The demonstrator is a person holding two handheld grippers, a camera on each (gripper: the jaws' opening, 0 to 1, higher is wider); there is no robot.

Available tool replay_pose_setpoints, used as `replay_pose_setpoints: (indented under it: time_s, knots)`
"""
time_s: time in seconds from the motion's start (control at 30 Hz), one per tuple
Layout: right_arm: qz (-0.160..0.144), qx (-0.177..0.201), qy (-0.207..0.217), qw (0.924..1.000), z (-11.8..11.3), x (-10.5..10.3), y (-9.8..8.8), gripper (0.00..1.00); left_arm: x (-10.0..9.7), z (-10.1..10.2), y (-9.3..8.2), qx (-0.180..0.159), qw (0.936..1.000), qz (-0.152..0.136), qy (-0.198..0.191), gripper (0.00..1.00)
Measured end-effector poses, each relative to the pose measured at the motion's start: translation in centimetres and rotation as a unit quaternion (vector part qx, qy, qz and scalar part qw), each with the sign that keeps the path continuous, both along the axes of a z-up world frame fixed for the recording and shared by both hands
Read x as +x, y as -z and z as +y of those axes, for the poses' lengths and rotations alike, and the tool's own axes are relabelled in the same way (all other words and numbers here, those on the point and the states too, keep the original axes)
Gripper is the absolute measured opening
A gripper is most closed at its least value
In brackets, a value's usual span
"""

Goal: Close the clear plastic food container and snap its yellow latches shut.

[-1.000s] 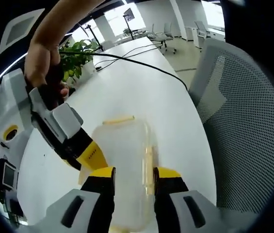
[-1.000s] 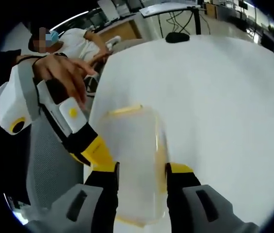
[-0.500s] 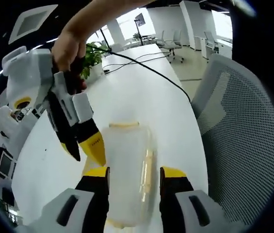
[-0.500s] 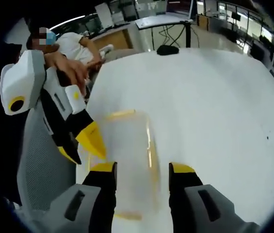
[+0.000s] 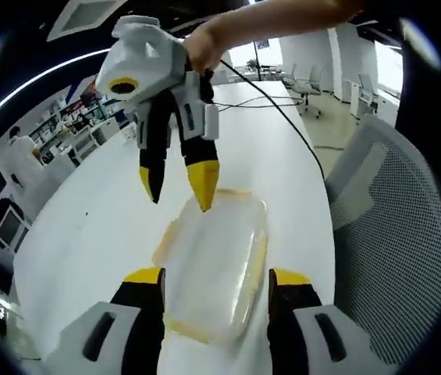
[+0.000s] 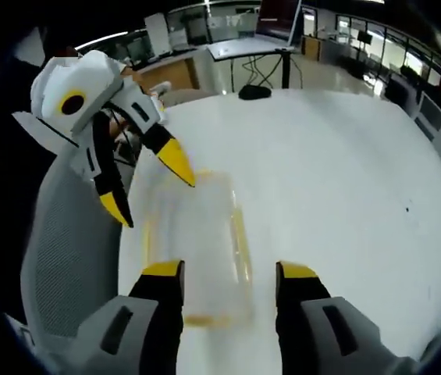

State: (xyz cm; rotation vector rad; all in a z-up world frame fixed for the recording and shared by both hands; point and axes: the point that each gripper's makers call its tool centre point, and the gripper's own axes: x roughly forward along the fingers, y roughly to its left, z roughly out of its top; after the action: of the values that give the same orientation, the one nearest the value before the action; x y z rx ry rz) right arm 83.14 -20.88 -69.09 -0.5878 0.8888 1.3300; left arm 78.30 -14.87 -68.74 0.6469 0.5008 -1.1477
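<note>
The clear plastic container (image 5: 214, 266) lies flat on the white table (image 5: 95, 219) with its lid on. Yellow latches run along its right side (image 5: 257, 258) and both ends. My left gripper (image 5: 216, 277) hovers open, its yellow-tipped jaws to either side of the container's near half. My right gripper (image 5: 177, 183) comes down from the top of the left gripper view, open, with its tips above the container's far end. In the right gripper view the container (image 6: 197, 250) lies ahead of the open right gripper (image 6: 229, 271). The left gripper (image 6: 146, 187) hangs over its far left corner.
A grey mesh chair (image 5: 396, 234) stands against the table edge beside the container, also seen as the chair (image 6: 68, 258). A black cable (image 5: 282, 113) crosses the far table. A dark object (image 6: 253, 91) sits at the table's far end. Open white table (image 6: 345, 203) lies to the right.
Both grippers have lifted up and back from the container, and each now looks down on it from higher. The jaws stand slightly wider apart. The container stays on the table.
</note>
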Motion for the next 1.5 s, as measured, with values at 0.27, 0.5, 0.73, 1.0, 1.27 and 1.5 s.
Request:
replay_pose_setpoints:
  time_s: [0.27, 0.5, 0.73, 1.0, 1.27, 1.5]
  knots:
    - [-0.022, 0.014, 0.027, 0.9993, -1.6, -0.6, -0.5, 0.47, 0.8, 1.4, -0.3, -0.013, 0.9996, 0.005, -0.026, 0.54]
    - [-0.033, 0.024, 0.051, 0.9979, -3.2, -1.5, -0.4, 0.49, 1.1, 2.5, 0.1, -0.021, 0.9983, 0.018, -0.050, 0.58]
    - [-0.041, 0.034, 0.077, 0.9956, -4.5, -2.3, -0.2, 0.50, 1.2, 3.5, 0.7, -0.025, 0.9967, 0.028, -0.071, 0.60]
    - [-0.054, 0.047, 0.105, 0.9919, -5.1, -3.4, 0.5, 0.52, 0.9, 4.5, 1.8, -0.025, 0.9949, 0.039, -0.090, 0.61]
    - [-0.060, 0.079, 0.137, 0.9855, -4.5, -4.6, 0.8, 0.52, 0.5, 4.8, 2.1, -0.036, 0.9932, 0.038, -0.104, 0.57]
    - [-0.069, 0.098, 0.166, 0.9788, -3.8, -5.8, 1.6, 0.55, 0.1, 4.6, 2.8, -0.047, 0.9912, 0.044, -0.116, 0.55]
